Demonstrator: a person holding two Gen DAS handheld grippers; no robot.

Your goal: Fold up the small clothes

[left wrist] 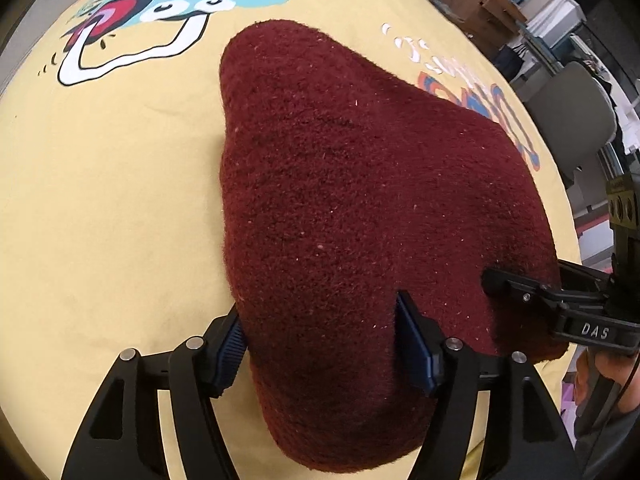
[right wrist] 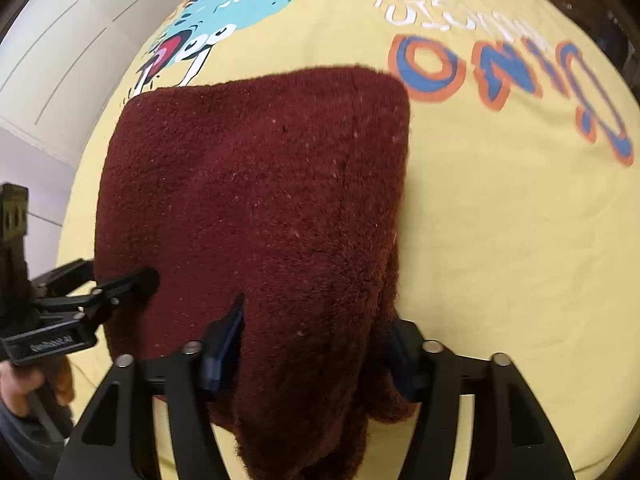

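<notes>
A dark red fleece cloth (left wrist: 352,200) lies folded on a yellow printed sheet (left wrist: 112,184). It also shows in the right wrist view (right wrist: 256,184). My left gripper (left wrist: 320,340) is shut on the cloth's near left edge, which bulges between its blue pads (left wrist: 416,340). My right gripper (right wrist: 312,344) is shut on the cloth's near right edge, with fabric hanging down between its fingers. The right gripper (left wrist: 520,292) shows at the right of the left wrist view. The left gripper (right wrist: 120,288) shows at the left of the right wrist view.
The sheet has a cartoon print (left wrist: 180,4) and orange-blue lettering (right wrist: 500,68). Cardboard boxes (left wrist: 480,4) and a grey chair (left wrist: 572,108) stand beyond the right edge. White panelled doors (right wrist: 60,60) are at the far left. A hand (right wrist: 28,384) holds the left gripper's handle.
</notes>
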